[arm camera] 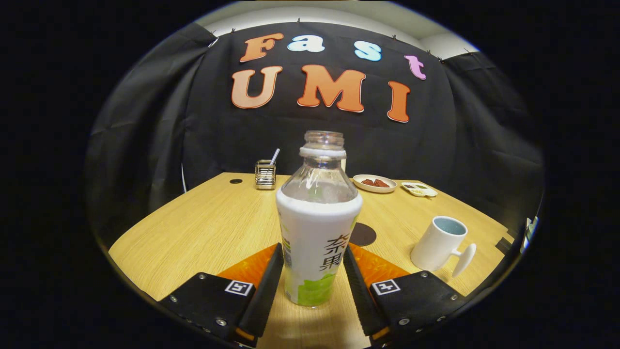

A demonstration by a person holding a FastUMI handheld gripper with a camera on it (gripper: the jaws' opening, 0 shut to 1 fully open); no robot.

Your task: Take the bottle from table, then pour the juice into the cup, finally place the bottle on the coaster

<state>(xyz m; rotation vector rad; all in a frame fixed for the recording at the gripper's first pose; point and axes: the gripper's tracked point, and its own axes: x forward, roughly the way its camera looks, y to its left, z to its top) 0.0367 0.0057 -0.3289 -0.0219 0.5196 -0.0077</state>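
Black fingers of the gripper (312, 276) flank the uncapped bottle (317, 232), seemingly touching both sides, near the table's (203, 228) front edge; grasping is in hand; next, lift and tilt toward the cup (440, 244); coaster (364, 234) waits behind.

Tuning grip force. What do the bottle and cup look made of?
Bottle: looks like clear thin plastic, glossy, see-through at the shoulder, wrapped in a printed white and green sleeve; cap off. Cup: probably glazed ceramic, smooth white with thick walls, pale blue inside. Gripper fingers flank the bottle; contact unclear.

Gripper (313, 271) fingers level, closely parted
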